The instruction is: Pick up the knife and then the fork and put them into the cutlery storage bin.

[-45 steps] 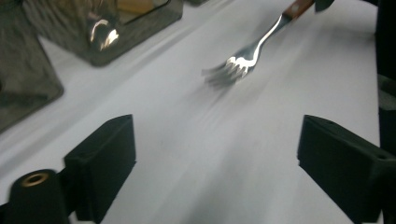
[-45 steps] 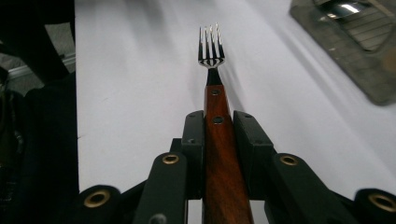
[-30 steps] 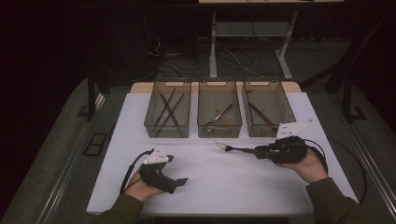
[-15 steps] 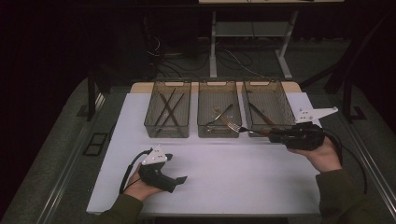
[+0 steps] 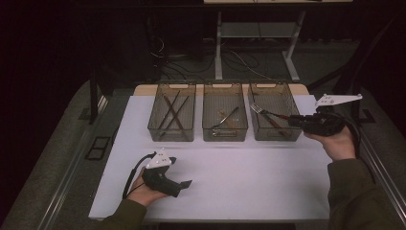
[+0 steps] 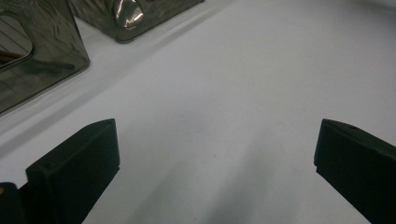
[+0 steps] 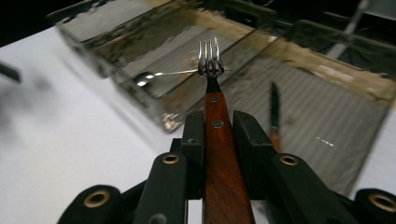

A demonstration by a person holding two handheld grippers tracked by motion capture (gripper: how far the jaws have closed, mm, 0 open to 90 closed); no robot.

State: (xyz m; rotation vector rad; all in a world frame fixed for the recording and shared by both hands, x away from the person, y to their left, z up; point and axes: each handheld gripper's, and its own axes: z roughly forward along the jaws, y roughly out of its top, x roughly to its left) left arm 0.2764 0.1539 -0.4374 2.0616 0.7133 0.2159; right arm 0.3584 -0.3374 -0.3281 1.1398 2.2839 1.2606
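Fork over the right bin, tines leading

My right gripper (image 5: 293, 120) pinched the wooden-handled fork (image 7: 211, 70) by its handle, the 2 jaws pressed on either side; its long axis ran straight out from the jaws, tines toward the middle bin (image 5: 225, 134). The fork hung above the right bin (image 5: 274, 135), where another wooden-handled utensil (image 7: 274, 112) already lay. My right hand (image 5: 337, 143) held level just beside that bin's right wall. My left gripper (image 5: 184, 184), jaws spread and holding nothing, rested on the white table (image 5: 258, 177) well away from the right bin.
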